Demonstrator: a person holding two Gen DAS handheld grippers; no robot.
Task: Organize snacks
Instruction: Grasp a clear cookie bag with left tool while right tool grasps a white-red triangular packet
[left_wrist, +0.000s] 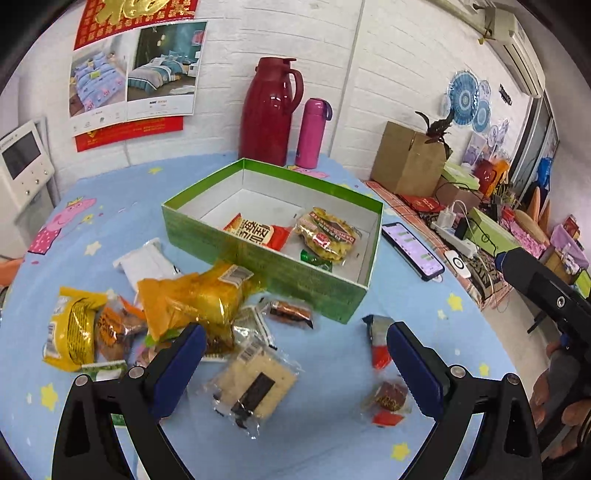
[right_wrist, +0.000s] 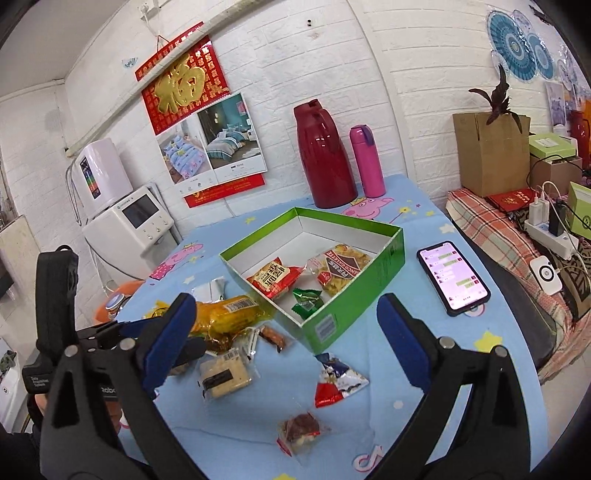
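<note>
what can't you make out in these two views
- Snack pile, left wrist view: lower packets hidden under the yellow bag and behind the left tongs.
- Phone, right wrist view: chat text too small to read.
- Green box, left wrist view: near wall hides part of its floor.

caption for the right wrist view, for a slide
Open right gripper over loose snacks beside a green box holding three packets.
</note>
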